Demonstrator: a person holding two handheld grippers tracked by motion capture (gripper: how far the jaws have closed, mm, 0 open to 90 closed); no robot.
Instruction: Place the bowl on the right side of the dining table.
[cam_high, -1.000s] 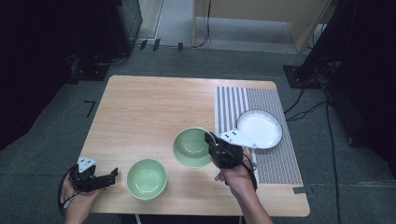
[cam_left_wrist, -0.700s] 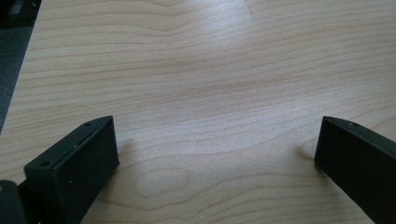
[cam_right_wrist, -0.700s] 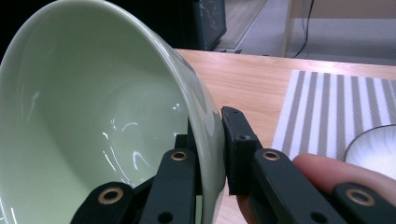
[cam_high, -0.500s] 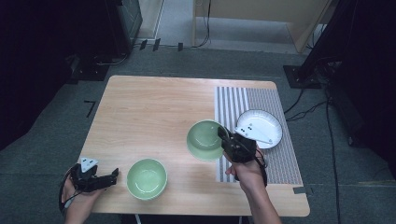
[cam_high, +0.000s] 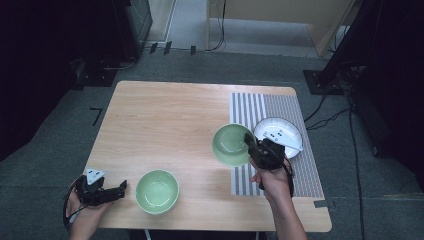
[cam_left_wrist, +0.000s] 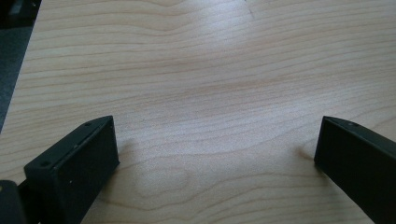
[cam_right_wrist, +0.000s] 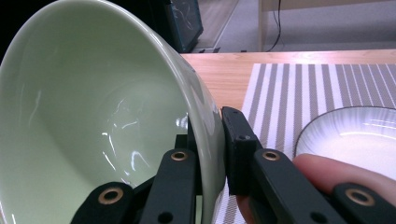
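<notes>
In right claw (cam_right_wrist: 212, 144), unmarked green bowl (cam_right_wrist: 93, 116)

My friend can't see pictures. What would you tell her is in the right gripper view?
A pale green bowl is tipped on its side, its wall pinched between the right gripper's two black jaws. To its right a white plate sits on a striped mat on a wooden table.
</notes>
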